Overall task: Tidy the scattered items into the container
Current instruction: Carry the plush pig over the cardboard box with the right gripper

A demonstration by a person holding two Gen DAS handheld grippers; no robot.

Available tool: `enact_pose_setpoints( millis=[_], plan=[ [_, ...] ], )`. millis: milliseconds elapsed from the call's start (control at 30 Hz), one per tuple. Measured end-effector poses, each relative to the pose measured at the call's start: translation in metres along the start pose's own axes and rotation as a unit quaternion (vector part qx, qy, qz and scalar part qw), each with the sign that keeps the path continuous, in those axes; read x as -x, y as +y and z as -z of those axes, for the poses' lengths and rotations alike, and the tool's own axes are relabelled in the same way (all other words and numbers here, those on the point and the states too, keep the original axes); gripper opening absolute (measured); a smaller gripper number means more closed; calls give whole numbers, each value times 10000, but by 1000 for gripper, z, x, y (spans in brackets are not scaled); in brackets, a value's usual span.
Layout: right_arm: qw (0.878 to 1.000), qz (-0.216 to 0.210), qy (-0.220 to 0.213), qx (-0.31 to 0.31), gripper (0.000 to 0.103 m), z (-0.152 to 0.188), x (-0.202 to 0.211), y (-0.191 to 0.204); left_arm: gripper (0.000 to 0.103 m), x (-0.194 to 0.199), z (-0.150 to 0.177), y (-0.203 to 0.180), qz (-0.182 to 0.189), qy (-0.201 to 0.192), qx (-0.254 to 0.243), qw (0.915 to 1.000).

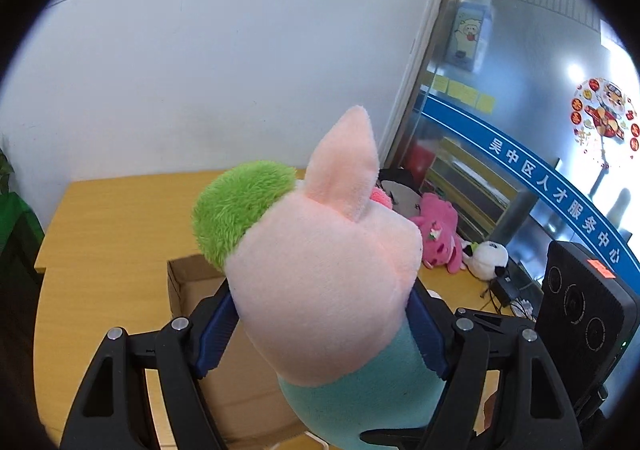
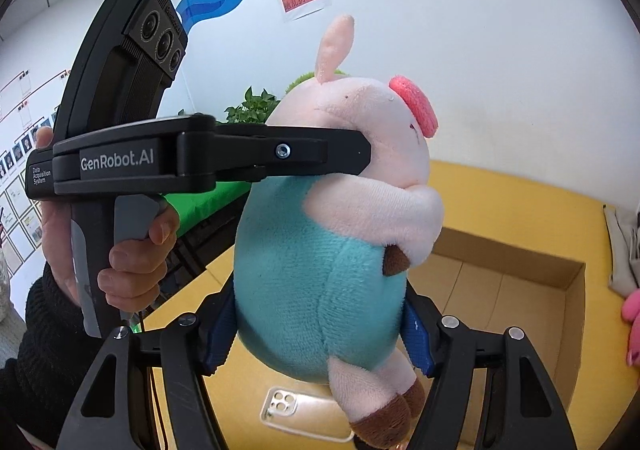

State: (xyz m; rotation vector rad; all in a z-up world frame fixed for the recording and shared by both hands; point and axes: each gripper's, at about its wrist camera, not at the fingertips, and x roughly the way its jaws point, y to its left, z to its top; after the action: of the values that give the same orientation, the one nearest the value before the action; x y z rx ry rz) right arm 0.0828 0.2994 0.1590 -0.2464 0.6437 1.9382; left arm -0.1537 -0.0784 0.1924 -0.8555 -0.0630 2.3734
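Both grippers clamped on one plush pig (image 1: 320, 290), held above the yellow table (image 1: 112, 217). Left gripper (image 1: 320, 330) squeezing the pink head at frame centre, blue pads (image 1: 216, 334) pressed into both sides. Right gripper (image 2: 320, 334) pinching the teal belly, lower centre. Open cardboard box (image 2: 520, 290) below, right of centre. Phone (image 2: 296, 414) flat on the table at bottom. More plush toys (image 1: 436, 234) right of centre.
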Motion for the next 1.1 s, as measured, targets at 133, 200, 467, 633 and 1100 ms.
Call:
enact_pose_setpoints(
  millis=[133,200,467,633,1100],
  plan=[
    [10000,-33,35,-74,74,-22,0,-8,77,-13,-27,19,-70,-15,-4,10000],
    [9998,-69,47,-167,74,-30,-10,-14,77,-21,-38,29,-71,31,54,10000],
    [9984,-95,242,-508,74,-40,-69,-52,77,-79,-49,63,-148,342,75,9993],
    [9959,-88,461,-770,74,-27,-107,-73,77,-116,-39,92,-92,623,172,9979],
    [9704,-222,1303,-2020,74,53,-219,-124,77,-241,30,149,-158,1827,401,9822]
  ],
)
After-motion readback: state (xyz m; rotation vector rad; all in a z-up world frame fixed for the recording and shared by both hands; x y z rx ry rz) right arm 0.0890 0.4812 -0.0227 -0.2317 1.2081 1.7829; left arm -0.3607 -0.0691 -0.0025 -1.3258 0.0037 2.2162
